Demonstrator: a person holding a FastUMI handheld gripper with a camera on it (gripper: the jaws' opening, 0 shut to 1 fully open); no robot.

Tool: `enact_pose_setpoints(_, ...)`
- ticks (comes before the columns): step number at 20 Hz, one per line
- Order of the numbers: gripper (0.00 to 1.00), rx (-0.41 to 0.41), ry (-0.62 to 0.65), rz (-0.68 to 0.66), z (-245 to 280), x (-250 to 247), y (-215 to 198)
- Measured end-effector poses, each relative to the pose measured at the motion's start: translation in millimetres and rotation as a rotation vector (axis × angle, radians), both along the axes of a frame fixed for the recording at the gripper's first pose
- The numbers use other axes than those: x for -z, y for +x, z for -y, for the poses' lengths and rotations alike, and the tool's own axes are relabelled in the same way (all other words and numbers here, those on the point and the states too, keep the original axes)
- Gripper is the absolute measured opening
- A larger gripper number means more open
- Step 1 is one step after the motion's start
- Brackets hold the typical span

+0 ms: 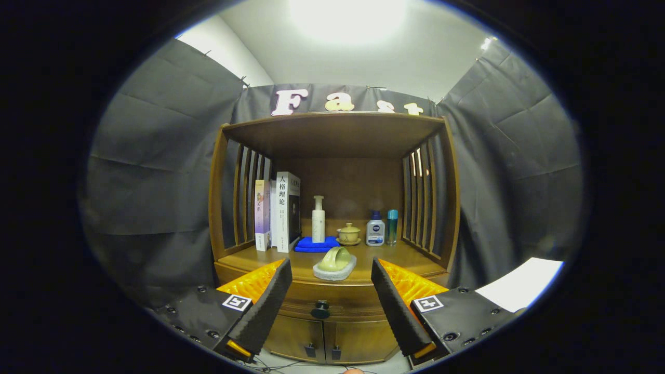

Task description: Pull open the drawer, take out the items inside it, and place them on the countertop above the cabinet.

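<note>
A wooden cabinet [332, 291] stands ahead with its drawer [332, 303] closed; a dark round knob [320, 310] sits at the drawer's middle. On the countertop [410, 262] above the drawer, near its front edge, lies a green curved piece on a grey base [335, 264]. My gripper [328, 306] is open, its two fingers spread wide either side of the knob and some way short of the cabinet. Nothing is between the fingers.
At the back of the countertop stand books [280, 212], a white pump bottle [318, 219] on a blue cloth [316, 244], a small lidded cup [348, 234], and two bottles [382, 228]. Slatted sides and a shelf top [335, 132] enclose it. Two lower doors [322, 340] sit below the drawer.
</note>
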State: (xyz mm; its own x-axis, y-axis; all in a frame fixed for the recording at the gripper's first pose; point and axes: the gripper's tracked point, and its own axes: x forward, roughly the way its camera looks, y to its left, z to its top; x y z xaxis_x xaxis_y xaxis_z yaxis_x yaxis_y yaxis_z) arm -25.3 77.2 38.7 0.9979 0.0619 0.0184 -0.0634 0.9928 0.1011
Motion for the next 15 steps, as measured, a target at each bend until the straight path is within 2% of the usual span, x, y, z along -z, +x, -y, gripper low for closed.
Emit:
enact_pose_setpoints(8,0.97,0.027,0.005,-0.017,24.2,2.0,-17.0)
enact_pose_setpoints(15,0.97,0.018,0.009,-0.024,19.2,2.5,-12.9)
